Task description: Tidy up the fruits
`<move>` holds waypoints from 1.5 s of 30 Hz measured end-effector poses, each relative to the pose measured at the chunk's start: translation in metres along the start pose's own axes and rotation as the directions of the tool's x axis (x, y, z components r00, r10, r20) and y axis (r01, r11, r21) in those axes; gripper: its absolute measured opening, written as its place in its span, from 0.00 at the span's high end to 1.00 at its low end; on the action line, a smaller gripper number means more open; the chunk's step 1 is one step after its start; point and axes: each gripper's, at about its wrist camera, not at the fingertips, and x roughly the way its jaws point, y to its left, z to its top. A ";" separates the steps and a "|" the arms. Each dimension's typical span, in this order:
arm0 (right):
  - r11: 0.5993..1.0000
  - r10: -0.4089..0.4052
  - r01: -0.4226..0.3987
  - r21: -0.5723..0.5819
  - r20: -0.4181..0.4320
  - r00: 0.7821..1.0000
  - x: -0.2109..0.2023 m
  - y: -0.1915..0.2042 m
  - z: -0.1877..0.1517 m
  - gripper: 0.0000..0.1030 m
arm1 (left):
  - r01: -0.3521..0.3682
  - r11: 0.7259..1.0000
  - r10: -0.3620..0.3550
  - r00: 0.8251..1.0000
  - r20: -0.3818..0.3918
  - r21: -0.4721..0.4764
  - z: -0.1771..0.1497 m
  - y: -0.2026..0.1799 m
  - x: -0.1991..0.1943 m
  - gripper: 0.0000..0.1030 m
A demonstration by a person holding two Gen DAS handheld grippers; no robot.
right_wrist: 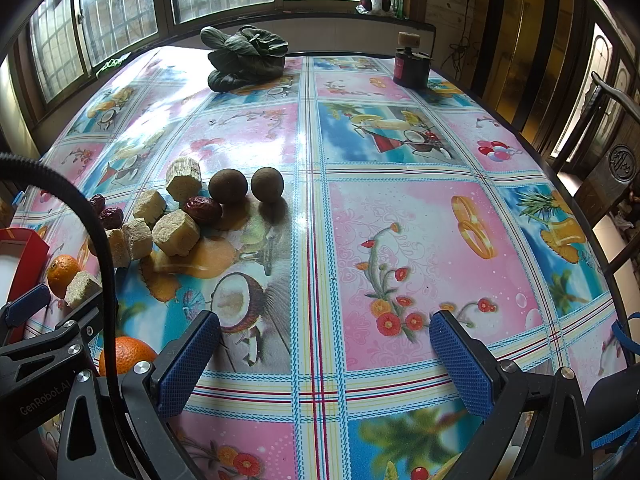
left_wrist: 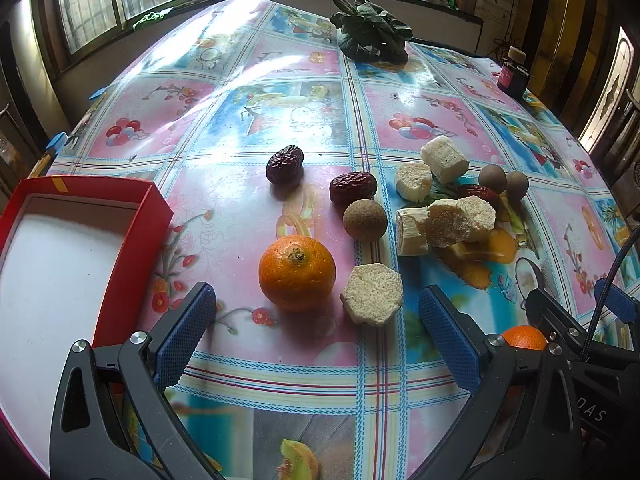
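In the left wrist view my left gripper [left_wrist: 316, 308] is open and empty, just short of an orange [left_wrist: 297, 273] and a pale sugarcane chunk [left_wrist: 372, 299]. Beyond lie two red dates [left_wrist: 285, 164] [left_wrist: 353, 187], a brown longan [left_wrist: 365, 220] and several more cane chunks [left_wrist: 444, 220]. A red box with a white inside [left_wrist: 132, 240] sits at the left. A second orange [left_wrist: 523, 337] lies at the right, behind the left gripper's right finger. In the right wrist view my right gripper [right_wrist: 324, 336] is open and empty over bare tablecloth; two longans [right_wrist: 246, 185] and cane chunks [right_wrist: 176, 233] lie to its left.
A leafy green vegetable [left_wrist: 370, 32] lies at the far end of the table and a dark red jar [right_wrist: 410, 65] stands at the far right corner. A wooden chair [right_wrist: 612, 176] stands by the right table edge. A black cable [right_wrist: 96, 232] arcs across the right view.
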 end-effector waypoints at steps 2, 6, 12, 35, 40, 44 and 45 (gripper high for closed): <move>1.000 0.000 0.000 0.000 0.000 1.000 0.000 0.000 0.000 0.00 | 0.000 1.000 0.000 1.000 0.000 0.000 0.000 0.000 0.000 0.01; 1.000 0.000 0.000 0.000 0.000 1.000 0.000 0.000 0.000 0.00 | 0.012 1.000 -0.012 1.000 -0.010 0.020 0.001 0.001 -0.001 0.01; 0.999 0.034 -0.034 -0.007 -0.001 0.999 -0.006 -0.001 0.001 0.04 | 0.122 0.988 -0.114 0.990 -0.081 0.098 0.003 0.012 -0.013 0.01; 0.980 0.172 -0.164 -0.109 0.067 0.983 -0.063 -0.004 -0.011 0.24 | 0.132 0.958 -0.123 0.991 -0.050 0.255 0.016 0.026 -0.041 0.21; 0.974 0.203 -0.196 -0.114 0.052 0.978 -0.060 0.000 -0.010 0.33 | 0.119 0.930 -0.104 0.993 -0.063 0.347 0.016 0.022 -0.033 0.27; 0.970 0.216 -0.210 -0.126 0.040 0.975 -0.056 0.005 -0.011 0.34 | 0.154 0.914 -0.134 0.988 -0.080 0.375 0.019 0.021 -0.026 0.27; 0.967 0.225 -0.219 -0.127 0.037 0.974 -0.056 0.006 -0.011 0.34 | 0.171 0.910 -0.148 0.985 -0.090 0.377 0.021 0.021 -0.023 0.27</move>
